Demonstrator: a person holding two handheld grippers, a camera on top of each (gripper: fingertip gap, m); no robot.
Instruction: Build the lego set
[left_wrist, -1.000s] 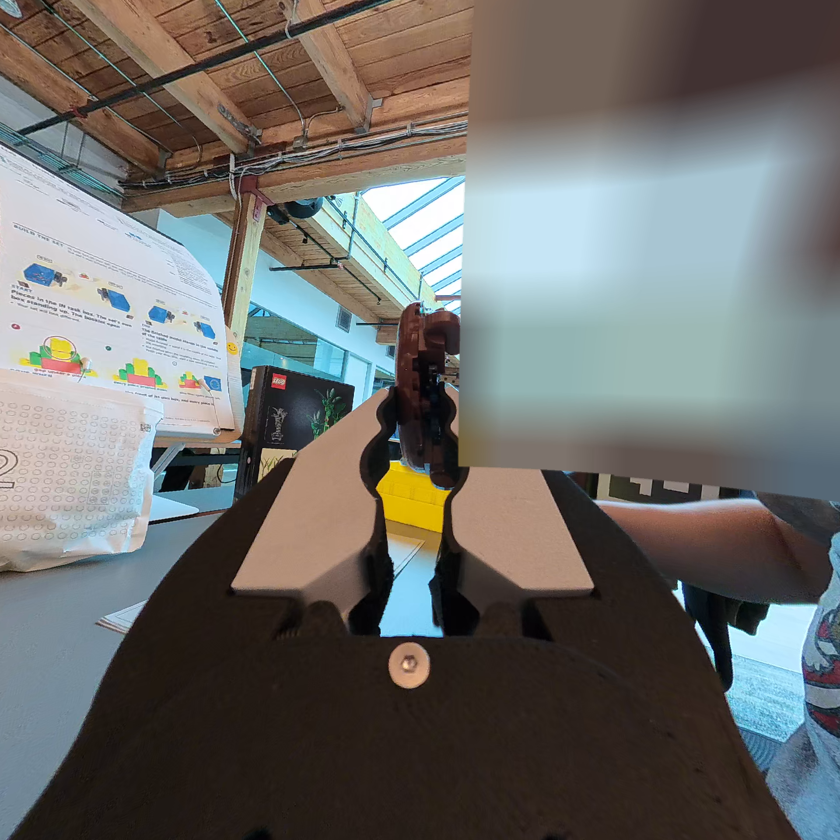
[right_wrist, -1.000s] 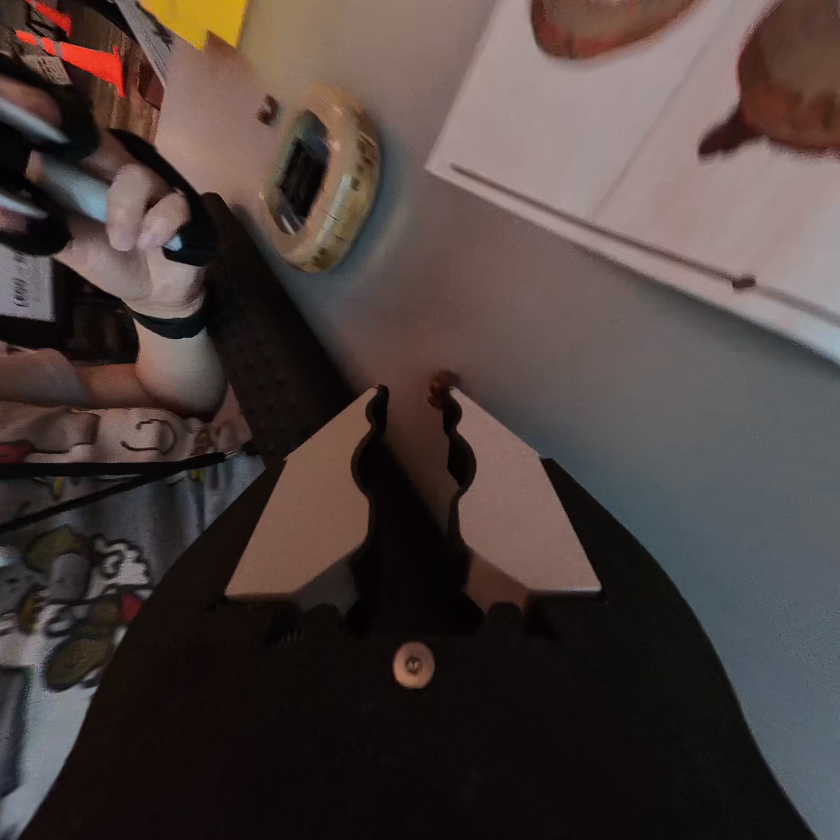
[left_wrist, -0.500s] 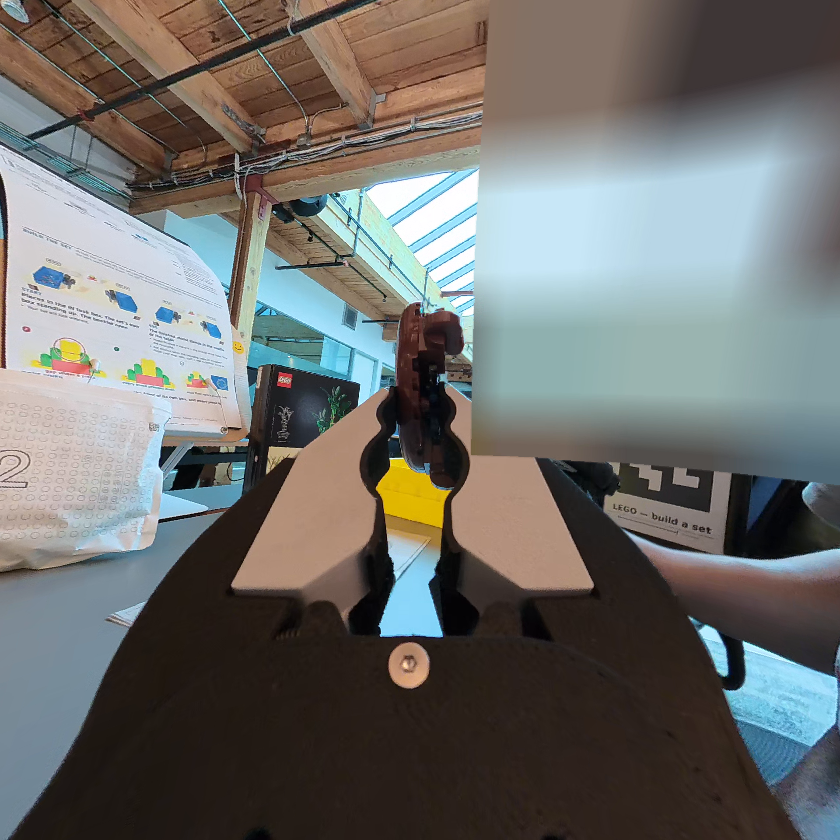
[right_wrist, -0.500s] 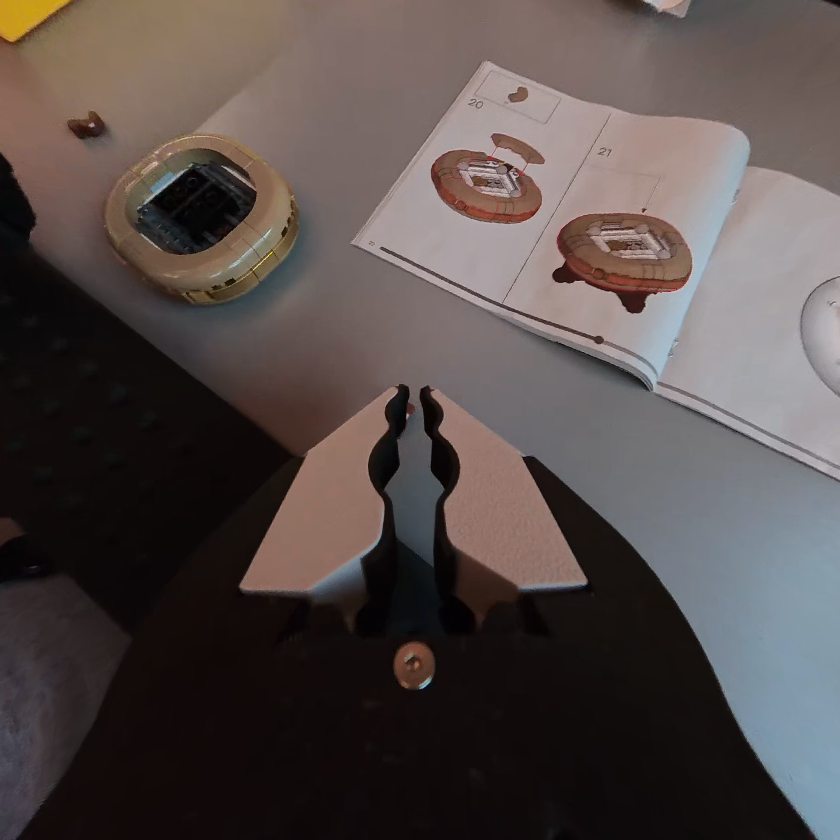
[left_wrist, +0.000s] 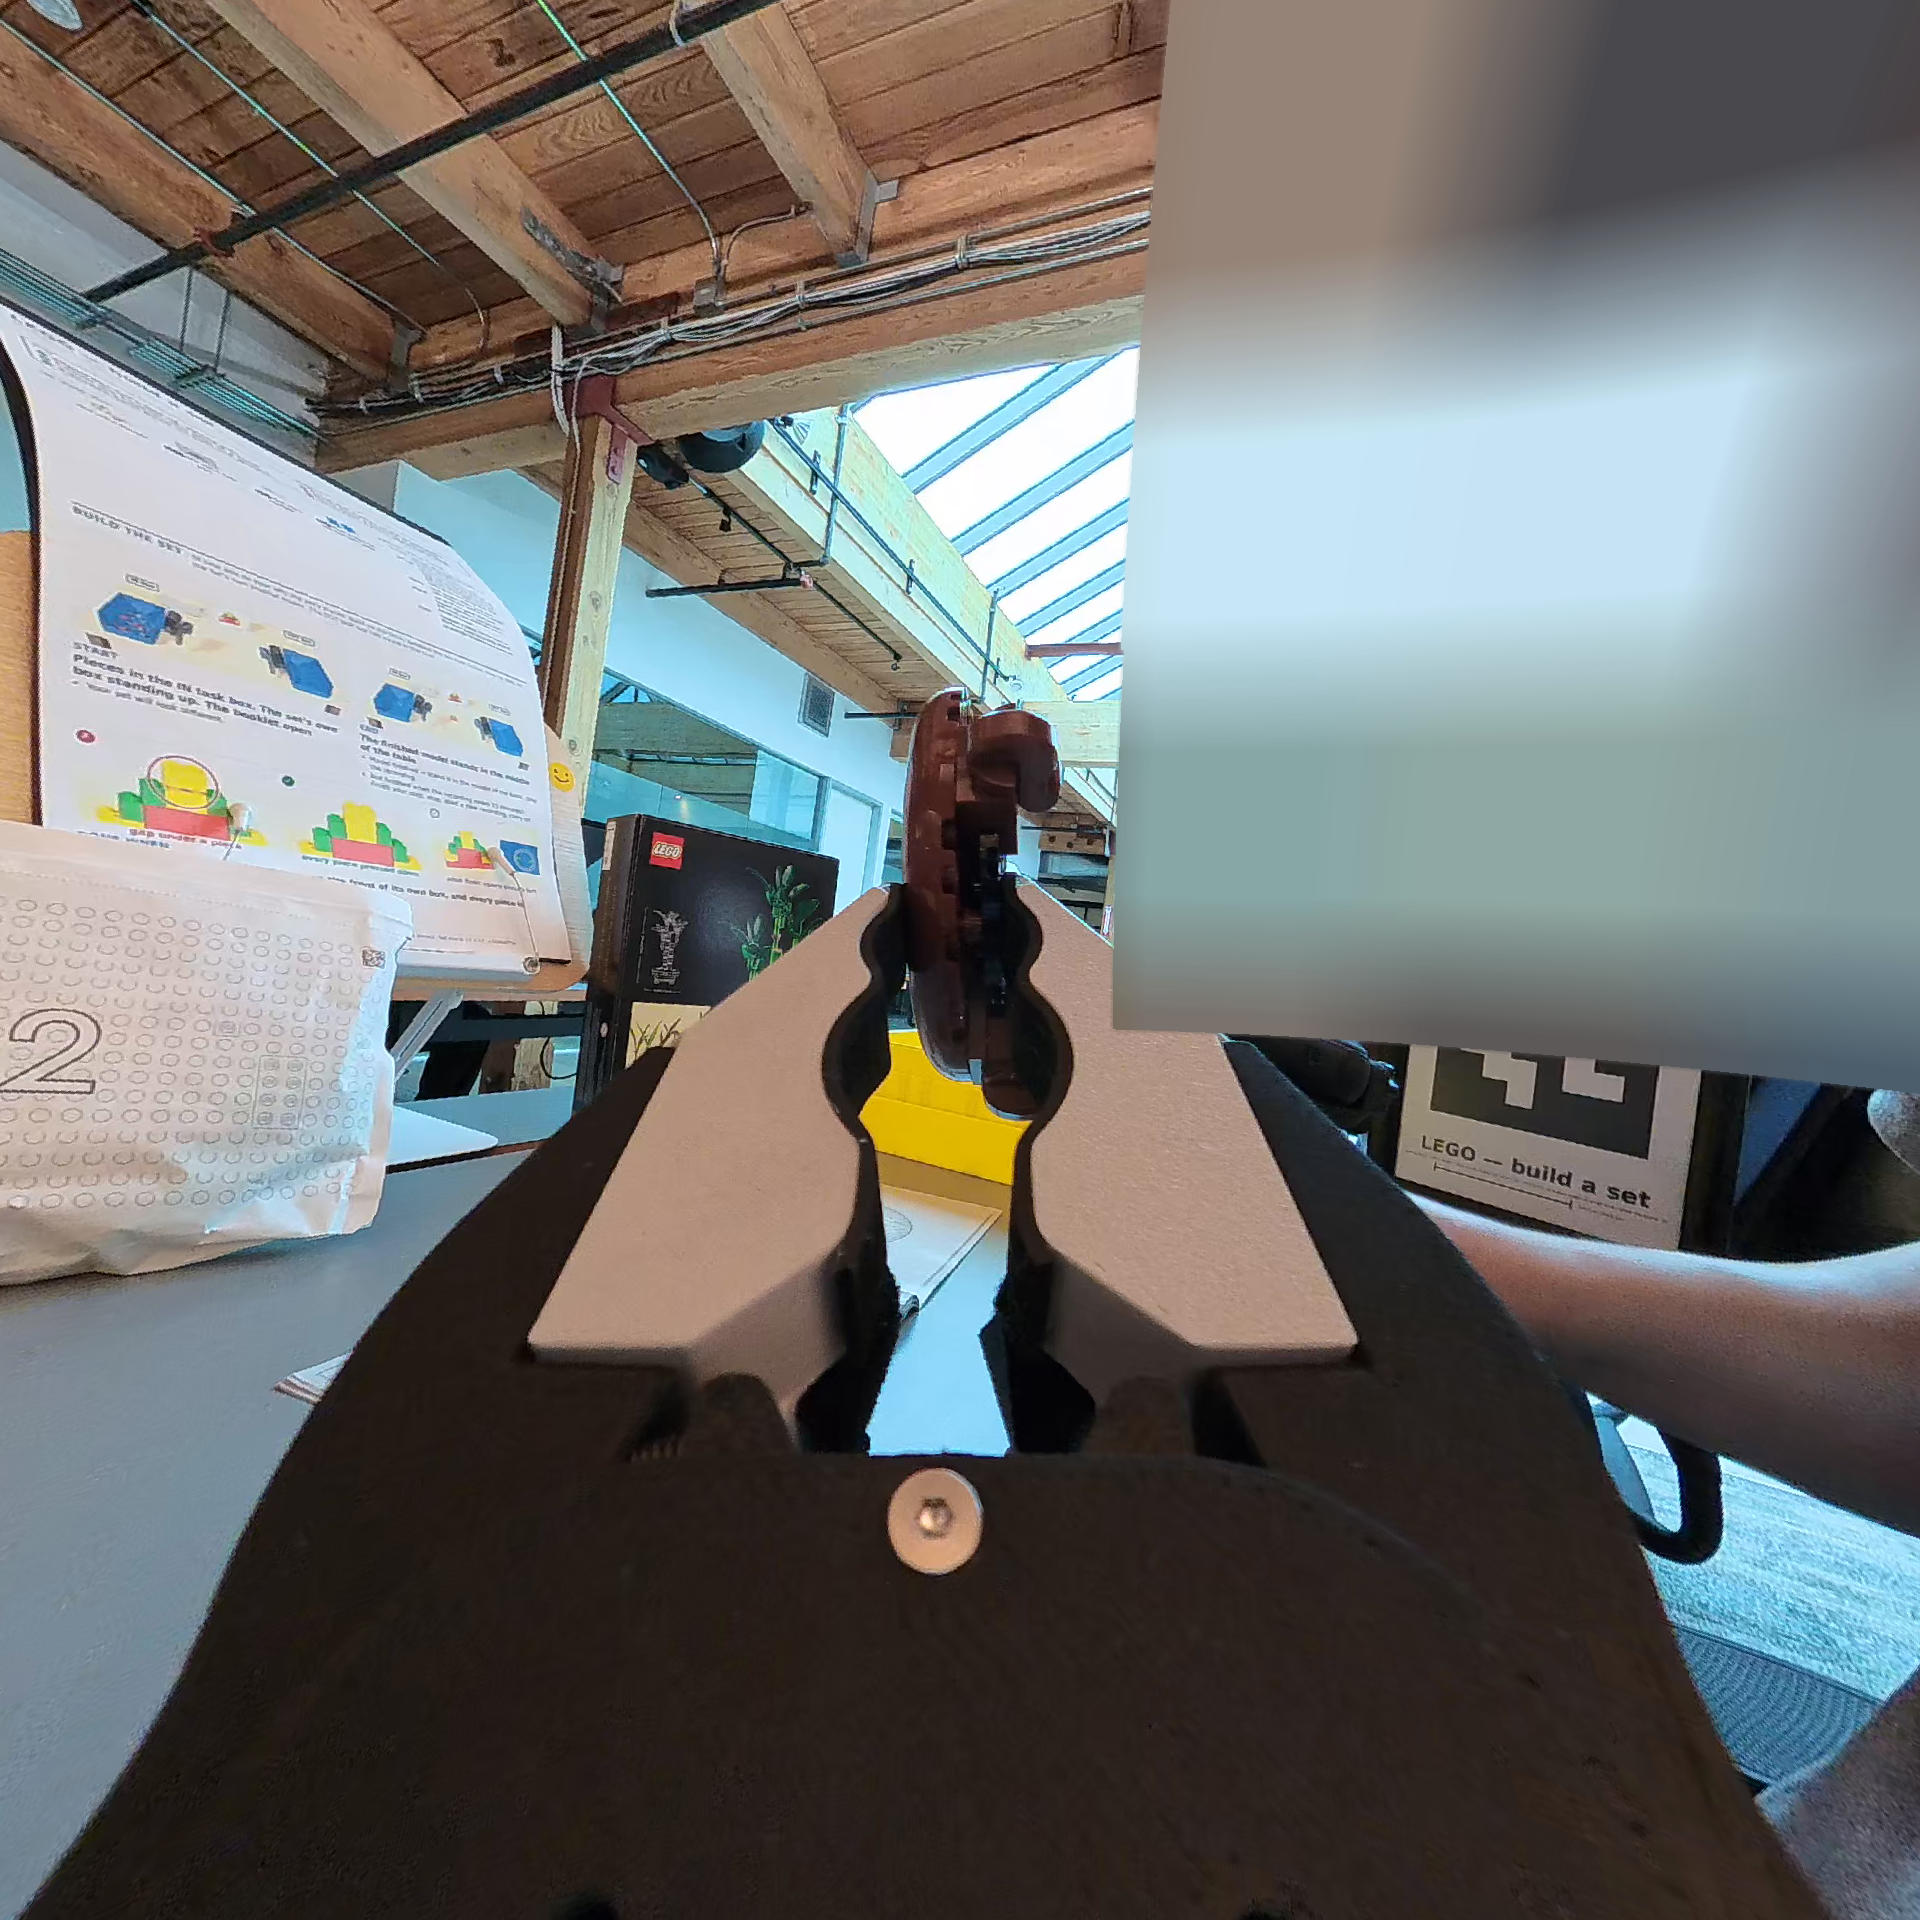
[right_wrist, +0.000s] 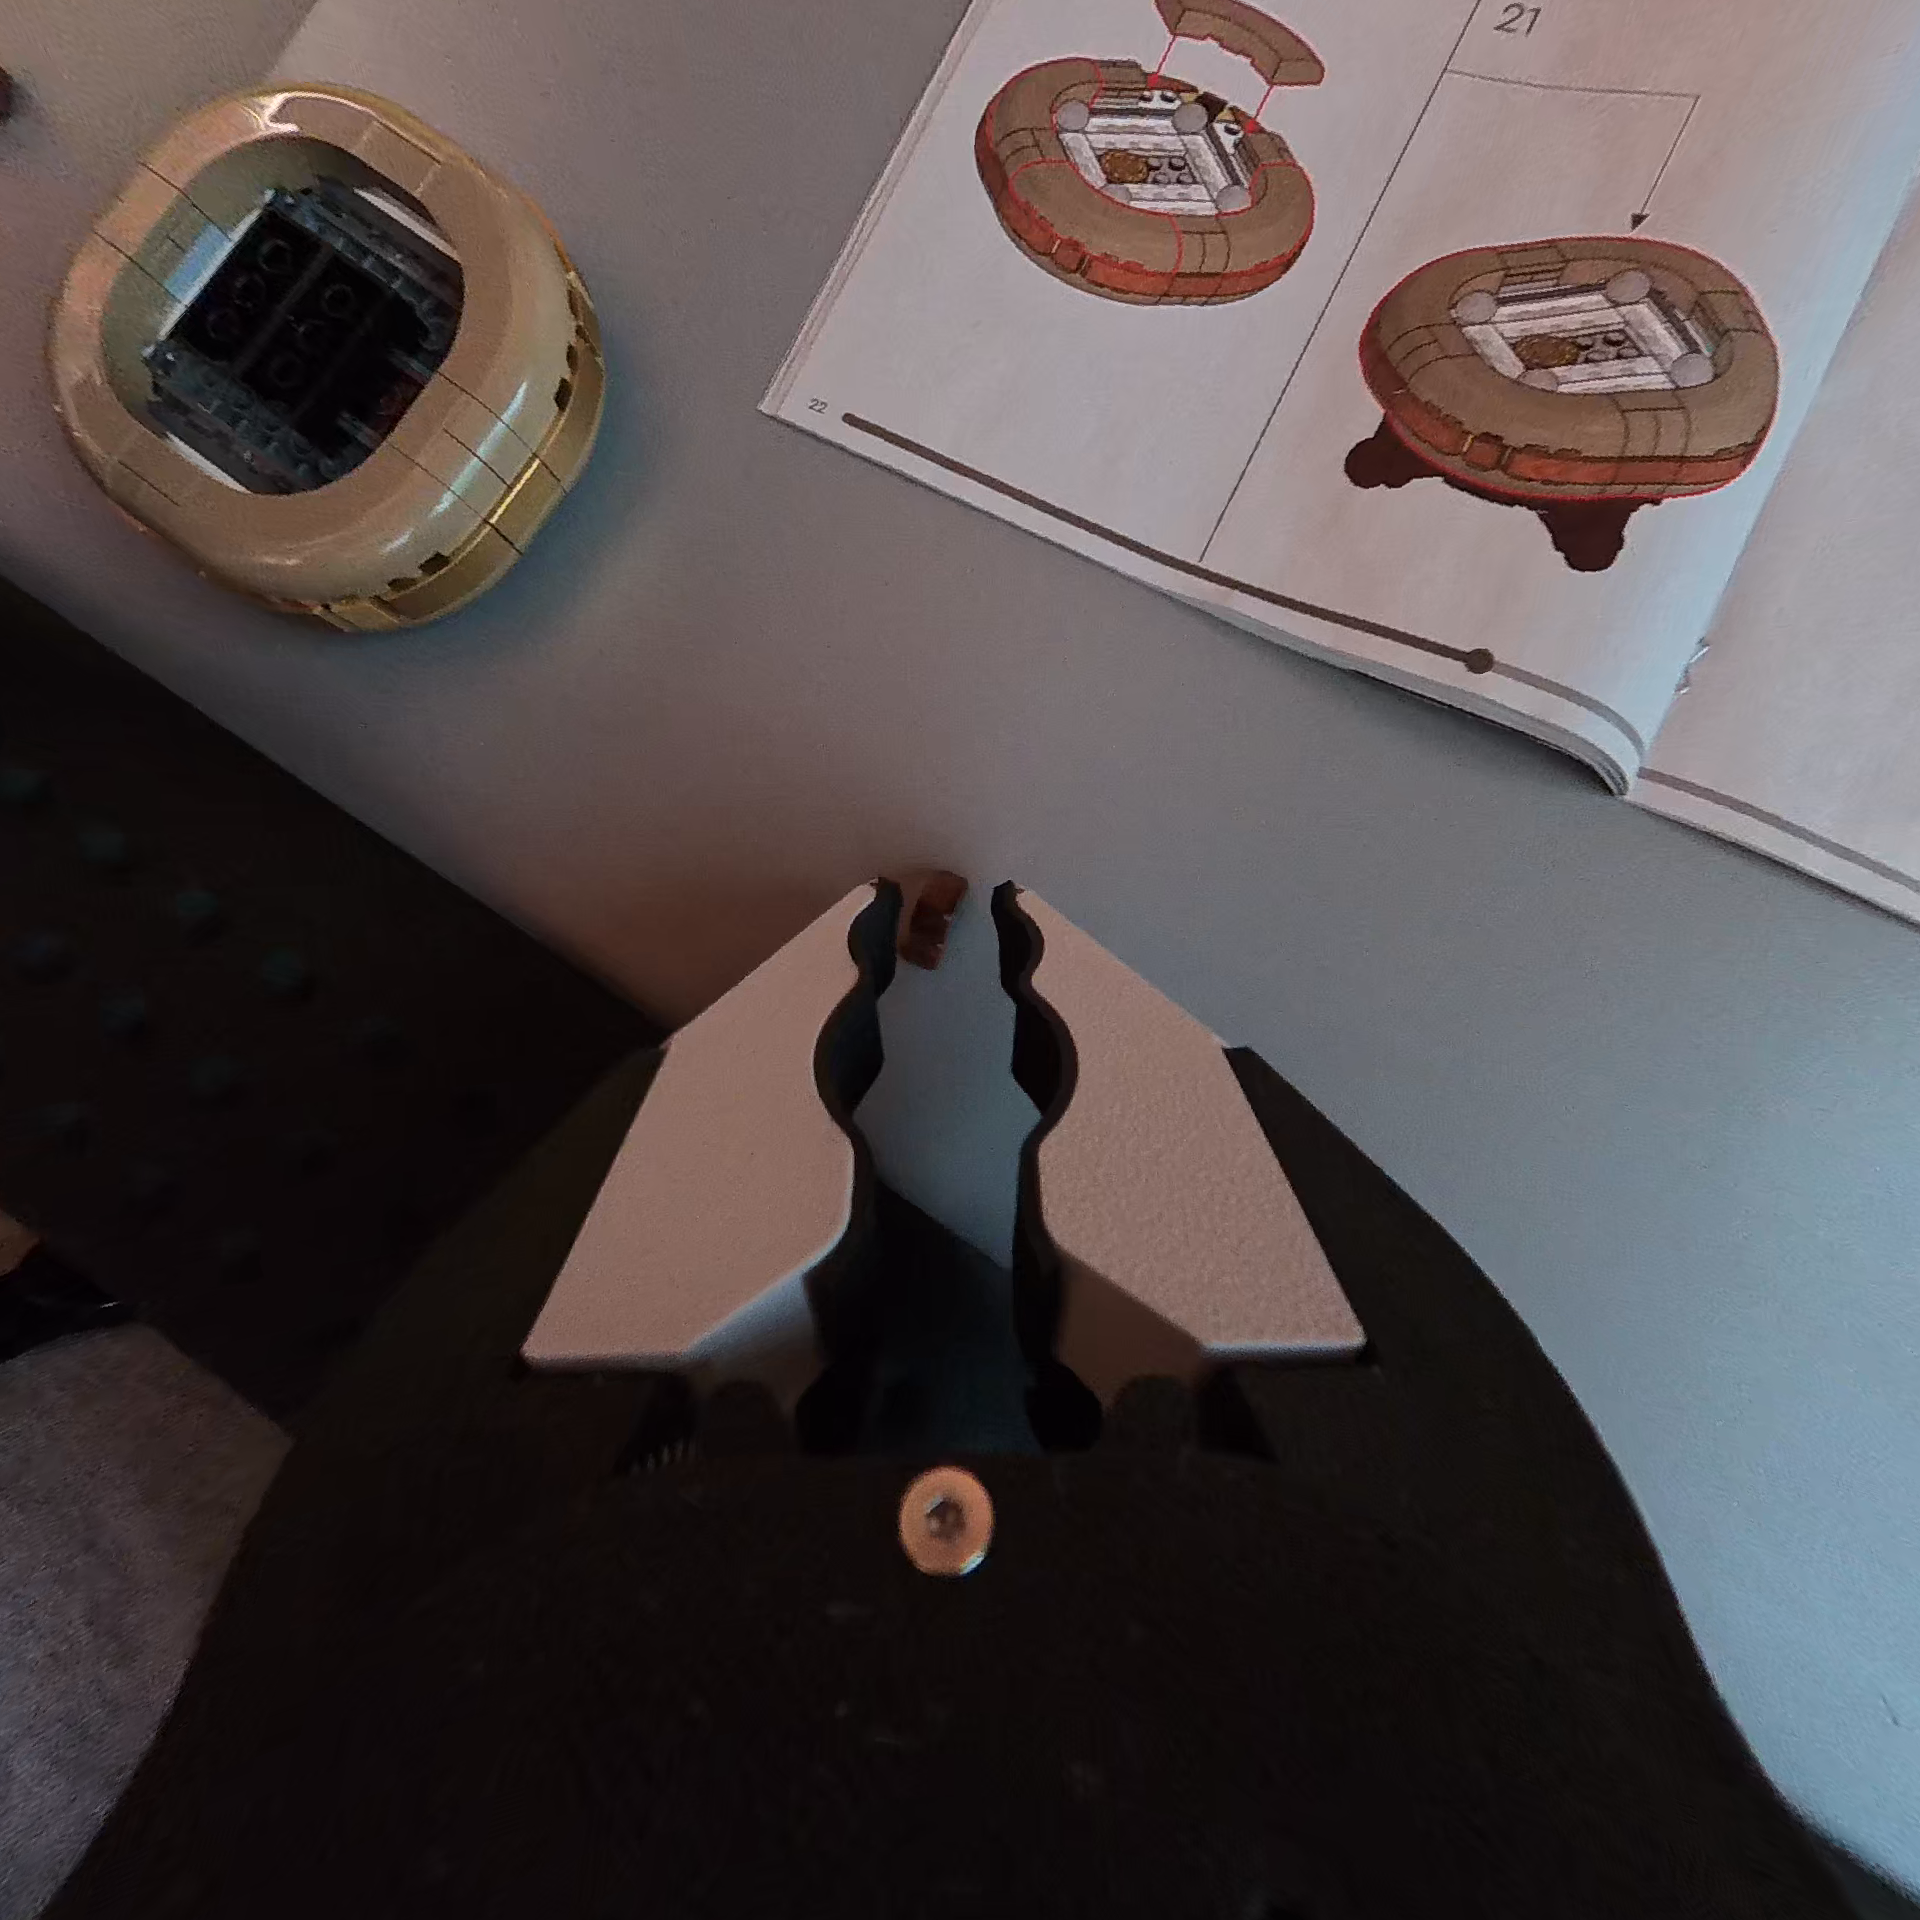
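Observation:
My left gripper (left_wrist: 961, 904) is shut on a dark brown Lego assembly (left_wrist: 961, 821). It holds the assembly on edge, above the table, with a curved foot piece at the top right. My right gripper (right_wrist: 940, 894) is open, low over the grey table (right_wrist: 1351, 1039). A small brown piece (right_wrist: 928, 920) lies between its fingertips, close to the left finger, with a gap to the right one. A tan ring-shaped build with a black core (right_wrist: 322, 353) lies on the table at the upper left. The open instruction booklet (right_wrist: 1351, 312) lies at the upper right.
In the left wrist view a white numbered bag (left_wrist: 177, 1060), an instruction poster (left_wrist: 260, 707), a black Lego box (left_wrist: 707, 935) and a yellow bin (left_wrist: 940, 1122) stand behind. A person's arm (left_wrist: 1662, 1351) reaches in at the right. The table edge and a dark mat (right_wrist: 208, 935) lie to the left.
My right gripper has moved down toward the table and opened from nearly shut; the small brown piece now sits between its tips. The left gripper still holds the brown assembly.

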